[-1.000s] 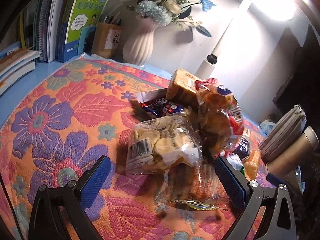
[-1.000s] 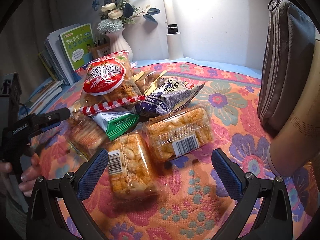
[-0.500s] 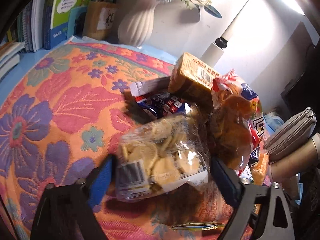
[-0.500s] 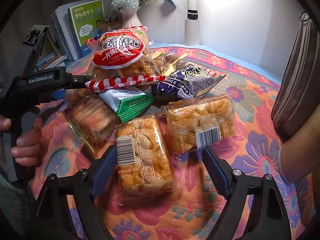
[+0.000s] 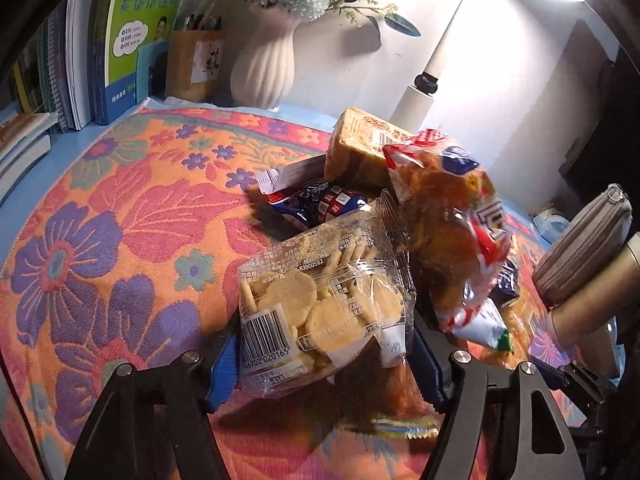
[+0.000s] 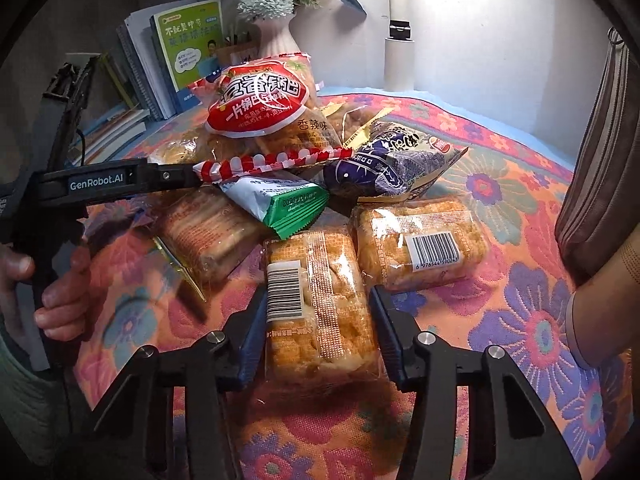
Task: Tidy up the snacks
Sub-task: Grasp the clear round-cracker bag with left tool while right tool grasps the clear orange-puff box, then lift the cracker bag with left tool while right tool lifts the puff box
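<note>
A clear bag of round crackers [image 5: 320, 300] sits between the blue pads of my left gripper [image 5: 326, 360]. Its jaws are closing and both pads touch the bag's sides. In the right wrist view an orange rice-crisp packet [image 6: 320, 312] with a barcode lies lengthwise in my right gripper [image 6: 320, 340]. Those jaws are closing too, with the pads against its sides. Behind lie a second orange packet [image 6: 420, 244], a green packet [image 6: 280, 204], a purple bag [image 6: 384, 160], a biscuit sleeve [image 6: 208, 228] and a big red bag [image 6: 260, 104].
Everything rests on a flowered orange cloth [image 5: 100, 240]. A white vase [image 5: 264, 64], books [image 5: 140, 32] and a lamp post [image 5: 424, 92] stand along the back wall. A grey pouch [image 6: 600, 140] and a tan cylinder [image 5: 588, 300] are at the right. A hand [image 6: 60, 304] holds the left gripper's handle.
Both grippers have closed in from wide open and moved forward. The cracker bag now sits between the left pads and the orange packet between the right pads.
</note>
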`<action>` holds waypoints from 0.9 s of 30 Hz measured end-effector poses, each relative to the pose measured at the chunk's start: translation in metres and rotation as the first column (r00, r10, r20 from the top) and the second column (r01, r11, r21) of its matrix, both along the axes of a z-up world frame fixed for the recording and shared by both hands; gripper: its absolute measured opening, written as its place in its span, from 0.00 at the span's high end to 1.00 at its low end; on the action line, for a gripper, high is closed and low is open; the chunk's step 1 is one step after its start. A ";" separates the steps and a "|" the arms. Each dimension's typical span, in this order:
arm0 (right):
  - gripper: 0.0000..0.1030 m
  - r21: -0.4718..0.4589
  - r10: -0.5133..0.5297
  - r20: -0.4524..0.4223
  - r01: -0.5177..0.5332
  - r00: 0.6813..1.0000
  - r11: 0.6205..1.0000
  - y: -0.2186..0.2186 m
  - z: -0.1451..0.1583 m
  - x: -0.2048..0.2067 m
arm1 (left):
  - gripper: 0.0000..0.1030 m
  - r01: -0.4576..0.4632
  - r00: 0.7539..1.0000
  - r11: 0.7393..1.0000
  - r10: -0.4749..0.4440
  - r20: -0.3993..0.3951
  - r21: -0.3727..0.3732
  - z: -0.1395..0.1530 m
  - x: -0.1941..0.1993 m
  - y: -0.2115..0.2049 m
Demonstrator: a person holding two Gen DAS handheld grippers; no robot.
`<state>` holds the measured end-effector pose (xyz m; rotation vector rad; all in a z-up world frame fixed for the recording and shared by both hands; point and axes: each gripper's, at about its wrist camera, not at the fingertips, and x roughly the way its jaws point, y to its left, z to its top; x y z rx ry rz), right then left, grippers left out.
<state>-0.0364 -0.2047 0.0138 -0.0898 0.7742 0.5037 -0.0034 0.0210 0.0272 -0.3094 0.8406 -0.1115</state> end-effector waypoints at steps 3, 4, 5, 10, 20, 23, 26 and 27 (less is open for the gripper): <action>0.54 0.037 0.003 -0.018 -0.003 1.000 0.999 -0.007 0.002 -0.005 | 0.32 0.001 1.000 1.000 -0.001 0.010 0.003 0.003 -0.013 -0.001; 0.54 0.052 0.004 -0.027 -0.003 1.000 0.999 -0.010 0.002 -0.008 | 0.33 0.003 1.000 1.000 -0.003 0.014 0.002 0.003 -0.018 -0.002; 0.54 0.064 0.005 -0.033 -0.003 0.999 0.998 -0.012 0.002 -0.010 | 0.33 0.007 1.000 1.000 -0.007 0.018 -0.001 0.005 -0.023 -0.004; 0.54 0.097 0.002 -0.047 0.003 0.999 0.995 -0.028 0.001 -0.030 | 0.33 0.036 0.999 0.999 -0.036 0.035 0.010 0.013 -0.041 -0.017; 0.25 0.175 0.020 -0.078 -0.006 0.997 0.985 -0.073 0.001 -0.058 | 0.33 0.120 0.991 0.993 -0.120 0.055 0.010 0.022 -0.056 -0.054; 0.17 0.191 0.017 -0.093 0.001 0.996 0.982 -0.084 -0.002 -0.067 | 0.33 0.127 0.990 0.992 -0.127 0.057 0.012 0.022 -0.059 -0.057; 0.17 0.184 0.022 -0.115 -0.001 0.993 0.983 -0.076 -0.009 -0.064 | 0.33 0.134 0.990 0.991 -0.134 0.051 0.006 0.021 -0.058 -0.059; 0.17 0.161 0.011 -0.117 0.008 0.993 0.987 -0.071 -0.011 -0.060 | 0.33 0.134 0.990 0.991 -0.134 0.051 0.007 0.021 -0.058 -0.059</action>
